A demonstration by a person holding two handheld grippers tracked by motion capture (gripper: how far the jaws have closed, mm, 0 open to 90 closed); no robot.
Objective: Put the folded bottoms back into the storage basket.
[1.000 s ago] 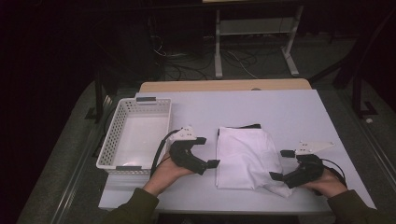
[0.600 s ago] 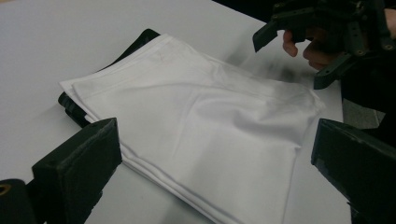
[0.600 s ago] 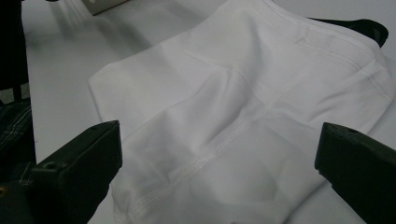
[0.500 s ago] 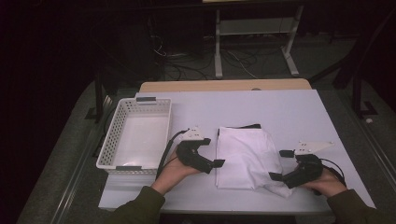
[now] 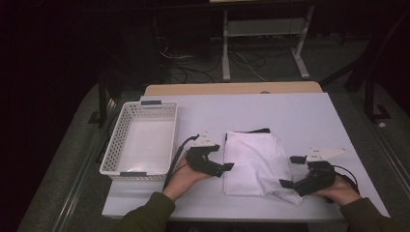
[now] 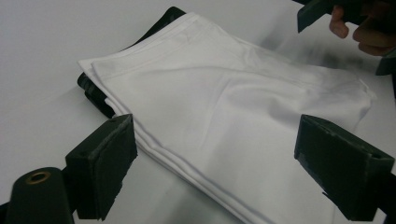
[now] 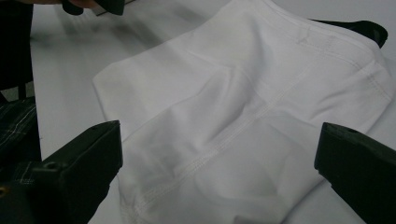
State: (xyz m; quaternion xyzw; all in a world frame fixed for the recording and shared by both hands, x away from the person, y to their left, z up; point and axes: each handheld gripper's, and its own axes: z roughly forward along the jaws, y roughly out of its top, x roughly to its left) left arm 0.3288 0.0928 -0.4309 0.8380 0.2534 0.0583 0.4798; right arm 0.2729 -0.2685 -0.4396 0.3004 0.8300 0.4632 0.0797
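Near the tabletop's front edge, my left gripper (image 5: 227, 168) and right gripper (image 5: 284, 183), jaws wide, flank the folded white garment (image 5: 254, 162), ungrabbed, the white basket (image 5: 116, 164) empty at the left edge.

Basket (image 5: 140, 145) blocks left; bare table (image 5: 290, 116) open beyond folded cloth (image 5: 254, 157).

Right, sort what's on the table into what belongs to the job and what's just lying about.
In the job:
- folded white garment, with both tongs at its edges
- left tongs, open, jaws just been closing, nothing pinched yet
- right tongs, open at the garment's near corner

Lying about:
- white basket, nothing in it
- dark item peeking out under the garment's far edge
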